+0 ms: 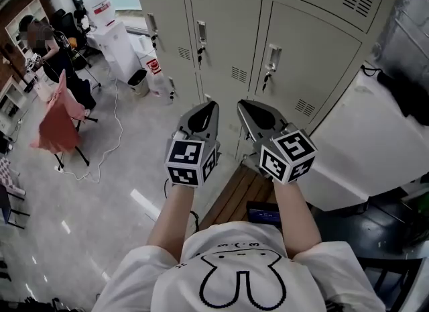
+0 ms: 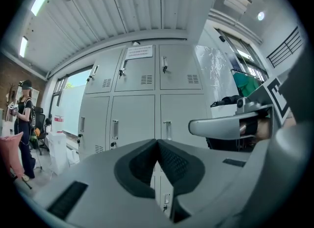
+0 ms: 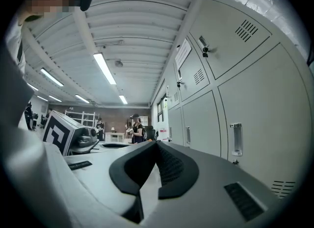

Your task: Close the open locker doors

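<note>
Grey locker doors point(image 1: 224, 32), vented and handled, stand ahead of both grippers. Every door in view sits flush shut. The upper row is cut off by the frame edge and the lower row is partly hidden. Left gripper point(image 1: 210, 107) and right gripper point(image 1: 242, 107) are clenched, grasping nothing.

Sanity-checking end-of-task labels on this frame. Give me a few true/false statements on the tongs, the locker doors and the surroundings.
1. The left tongs are shut and empty. True.
2. The right tongs grip a locker handle. False: they are shut on nothing, clear of the lockers.
3. Every locker door in view looks closed. True.
4. The pink cloth hangs on a locker door. False: it stands out in the room, well away from the lockers.
5. A wooden bench lies below the tongs. True.
</note>
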`<state>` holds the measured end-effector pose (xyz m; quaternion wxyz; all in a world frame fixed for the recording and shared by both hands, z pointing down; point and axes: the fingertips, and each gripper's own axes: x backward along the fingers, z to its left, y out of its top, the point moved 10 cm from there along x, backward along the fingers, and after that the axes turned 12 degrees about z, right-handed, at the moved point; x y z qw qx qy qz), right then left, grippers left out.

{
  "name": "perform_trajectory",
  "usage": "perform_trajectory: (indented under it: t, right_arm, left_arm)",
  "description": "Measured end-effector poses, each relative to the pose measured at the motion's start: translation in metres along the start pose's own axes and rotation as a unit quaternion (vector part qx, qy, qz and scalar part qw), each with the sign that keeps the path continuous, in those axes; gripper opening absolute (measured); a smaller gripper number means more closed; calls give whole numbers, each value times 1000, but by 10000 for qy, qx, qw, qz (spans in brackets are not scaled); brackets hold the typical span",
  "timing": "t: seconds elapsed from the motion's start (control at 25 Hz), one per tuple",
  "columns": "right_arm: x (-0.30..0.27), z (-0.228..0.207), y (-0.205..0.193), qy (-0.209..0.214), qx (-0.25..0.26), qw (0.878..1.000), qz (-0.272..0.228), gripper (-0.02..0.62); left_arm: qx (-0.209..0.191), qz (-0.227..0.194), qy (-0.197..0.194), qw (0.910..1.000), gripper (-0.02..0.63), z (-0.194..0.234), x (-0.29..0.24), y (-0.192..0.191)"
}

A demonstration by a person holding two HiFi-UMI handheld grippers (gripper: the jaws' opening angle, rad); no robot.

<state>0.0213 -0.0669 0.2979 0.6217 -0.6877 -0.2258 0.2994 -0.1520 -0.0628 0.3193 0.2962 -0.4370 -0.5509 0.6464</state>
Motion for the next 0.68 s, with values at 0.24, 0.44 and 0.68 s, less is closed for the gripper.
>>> perform_trajectory:
  t: [0.24, 0.44, 0.68]
  right_arm:
    - [7, 6, 7, 5, 149, 9999, 17, 15]
    - [7, 7, 13, -146, 327, 9993, 58, 15]
    - [11, 5, 18, -342, 333, 9989, -13, 15]
  left_arm:
    - [-154, -147, -168, 9996, 17, -2, 3, 12]
    - [-219, -254, -337, 9989, 17, -7, -5, 21]
    - [-305, -372, -409, 9980, 17, -11, -8, 31]
